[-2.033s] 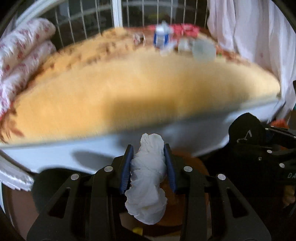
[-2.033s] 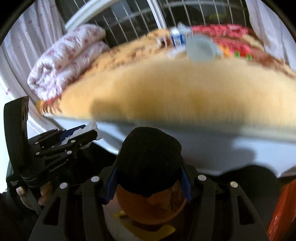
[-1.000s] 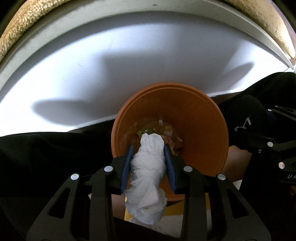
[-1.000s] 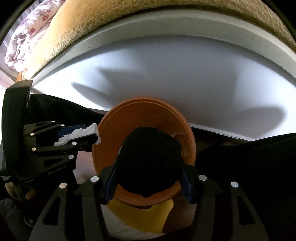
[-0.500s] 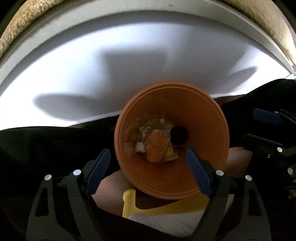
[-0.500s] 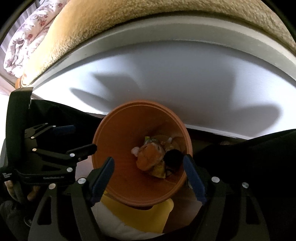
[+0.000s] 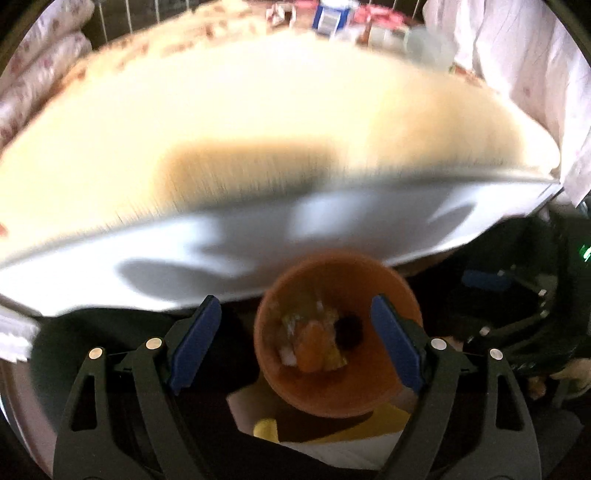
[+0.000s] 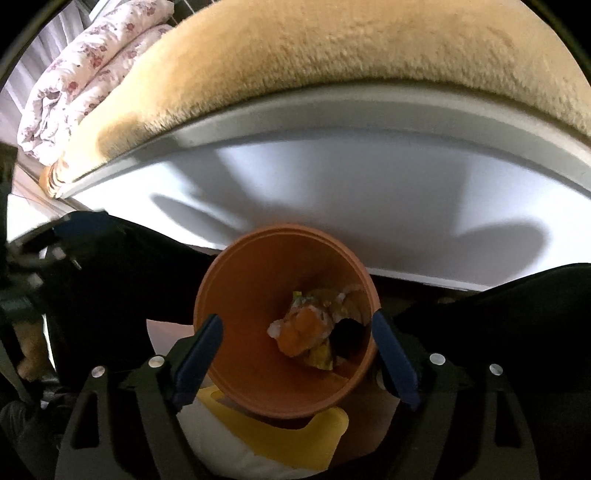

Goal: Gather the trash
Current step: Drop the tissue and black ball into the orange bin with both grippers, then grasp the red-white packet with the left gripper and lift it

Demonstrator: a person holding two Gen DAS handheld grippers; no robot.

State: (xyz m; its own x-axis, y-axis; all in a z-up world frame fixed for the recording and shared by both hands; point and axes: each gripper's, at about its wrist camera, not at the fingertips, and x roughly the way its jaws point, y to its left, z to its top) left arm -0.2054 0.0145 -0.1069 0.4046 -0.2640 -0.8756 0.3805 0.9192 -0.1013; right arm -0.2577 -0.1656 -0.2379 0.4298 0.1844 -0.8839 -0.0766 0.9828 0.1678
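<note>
An orange bin (image 7: 354, 391) stands on the floor by the bed, also in the right wrist view (image 8: 243, 325). Mixed trash (image 8: 306, 334) lies at its bottom, with a black item (image 8: 347, 338) beside it; both show in the left wrist view too (image 7: 314, 345). My left gripper (image 7: 295, 343) is open and empty above the bin's left side. My right gripper (image 8: 295, 350) is open and empty over the bin's mouth. More items (image 7: 328, 18) sit blurred at the far side of the bed.
A tan fuzzy blanket (image 8: 332, 55) covers the bed, with a white bed frame side (image 8: 369, 192) right behind the bin. A folded floral quilt (image 8: 81, 66) lies at the left. A yellow and white object (image 8: 258, 439) lies under the bin. A white curtain (image 7: 517, 66) hangs at right.
Both grippers opened: the white tissue wad and the black item fell into the bin. The left gripper has since tilted up, so the bed top is in view again.
</note>
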